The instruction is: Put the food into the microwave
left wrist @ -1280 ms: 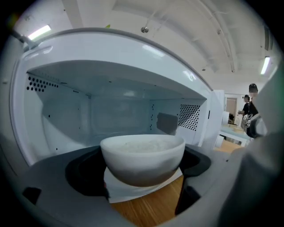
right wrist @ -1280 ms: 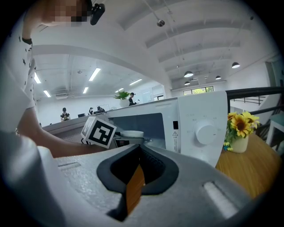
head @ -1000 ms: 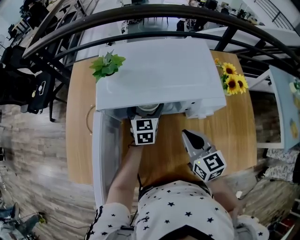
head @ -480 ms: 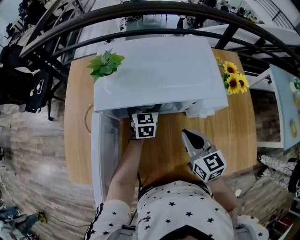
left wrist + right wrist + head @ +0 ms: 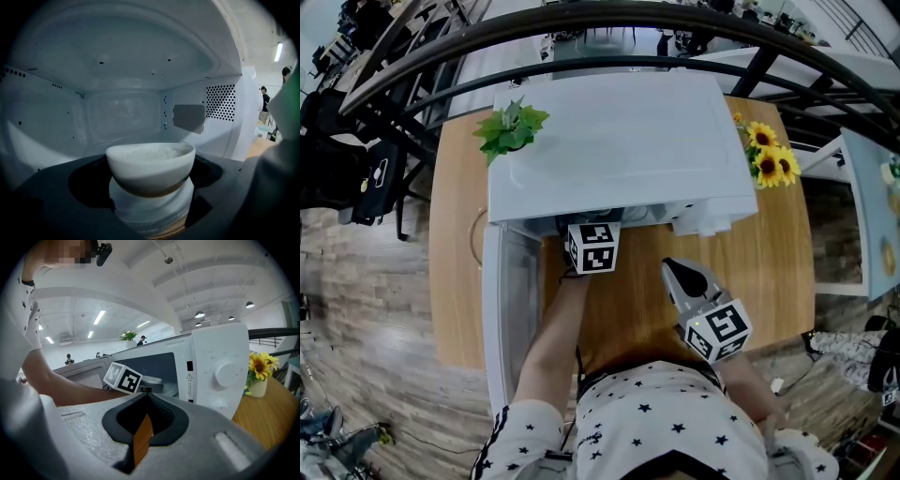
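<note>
A white bowl of rice [image 5: 150, 164] sits between the dark jaws of my left gripper [image 5: 149, 206], which is shut on it inside the cavity of the white microwave [image 5: 614, 141]. The cavity walls and ceiling surround the bowl. In the head view only the left gripper's marker cube [image 5: 592, 248] shows at the microwave's mouth, and the bowl is hidden. My right gripper [image 5: 673, 269] hovers over the wooden table [image 5: 769, 272] in front of the microwave, shut with nothing in it. Its view shows the tips [image 5: 146, 401] meeting, with the open microwave [image 5: 220, 366] beyond them.
The microwave door [image 5: 508, 309] swings open to the left, beside my left forearm. A green plant [image 5: 514, 127] stands on the microwave's top left corner. A vase of sunflowers [image 5: 766, 159] is on the table at the right. The control dial [image 5: 227, 373] faces the right gripper.
The left gripper has moved forward, carrying the bowl deeper into the microwave, so the bowl no longer shows in the head view. The right gripper has barely moved.
</note>
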The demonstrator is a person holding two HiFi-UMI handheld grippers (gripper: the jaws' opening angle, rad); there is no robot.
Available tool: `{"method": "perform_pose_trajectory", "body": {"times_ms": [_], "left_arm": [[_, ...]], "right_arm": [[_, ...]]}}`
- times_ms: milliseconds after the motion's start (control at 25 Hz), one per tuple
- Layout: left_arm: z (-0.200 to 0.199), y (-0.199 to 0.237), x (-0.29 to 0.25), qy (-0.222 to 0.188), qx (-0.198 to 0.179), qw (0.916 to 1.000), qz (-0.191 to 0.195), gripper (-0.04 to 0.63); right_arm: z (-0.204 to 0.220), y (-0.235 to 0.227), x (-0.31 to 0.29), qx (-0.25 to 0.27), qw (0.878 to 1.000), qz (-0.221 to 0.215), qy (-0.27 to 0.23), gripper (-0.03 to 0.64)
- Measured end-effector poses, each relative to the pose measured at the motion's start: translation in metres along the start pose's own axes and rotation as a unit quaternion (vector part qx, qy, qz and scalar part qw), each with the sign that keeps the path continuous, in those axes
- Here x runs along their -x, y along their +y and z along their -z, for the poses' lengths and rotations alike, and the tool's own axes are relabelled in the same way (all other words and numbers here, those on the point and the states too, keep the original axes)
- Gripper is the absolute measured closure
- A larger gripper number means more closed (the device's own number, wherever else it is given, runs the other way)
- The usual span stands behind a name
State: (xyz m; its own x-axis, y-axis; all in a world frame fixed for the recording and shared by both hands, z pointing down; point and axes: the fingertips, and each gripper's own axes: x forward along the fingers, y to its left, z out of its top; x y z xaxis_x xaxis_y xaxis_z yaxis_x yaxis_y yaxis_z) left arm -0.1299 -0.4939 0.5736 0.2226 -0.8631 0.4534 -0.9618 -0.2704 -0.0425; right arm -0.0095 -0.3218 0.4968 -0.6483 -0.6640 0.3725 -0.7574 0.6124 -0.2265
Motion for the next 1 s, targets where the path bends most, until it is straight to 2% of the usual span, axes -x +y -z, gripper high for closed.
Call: {"method": "perform_pose_trajectory", "body": {"times_ms": [200, 440, 680, 1000], "left_arm": [[0.005, 0.002, -0.009, 0.044, -0.016, 0.9988, -0.013, 0.114], [0.005, 0.004, -0.010, 0.052, -0.014, 0.9983, -0.021, 0.114], [0.014, 0.001, -0.012, 0.073, -0.038, 0.9963, -0.024, 0.114], [0.018, 0.002, -0.012, 0.089, -0.020, 0.9956, -0.025, 0.114]], "right_arm": [[0.000, -0.001, 0.002, 0.000, 1.000, 0.002, -0.002, 0.611], [-0.001, -0.004, 0.007, -0.004, 1.000, 0.008, -0.006, 0.611], [-0.002, -0.003, 0.009, 0.002, 1.000, 0.006, -0.012, 0.611], [-0.006, 0.001, 0.015, 0.000, 1.000, 0.011, -0.020, 0.611]]}}
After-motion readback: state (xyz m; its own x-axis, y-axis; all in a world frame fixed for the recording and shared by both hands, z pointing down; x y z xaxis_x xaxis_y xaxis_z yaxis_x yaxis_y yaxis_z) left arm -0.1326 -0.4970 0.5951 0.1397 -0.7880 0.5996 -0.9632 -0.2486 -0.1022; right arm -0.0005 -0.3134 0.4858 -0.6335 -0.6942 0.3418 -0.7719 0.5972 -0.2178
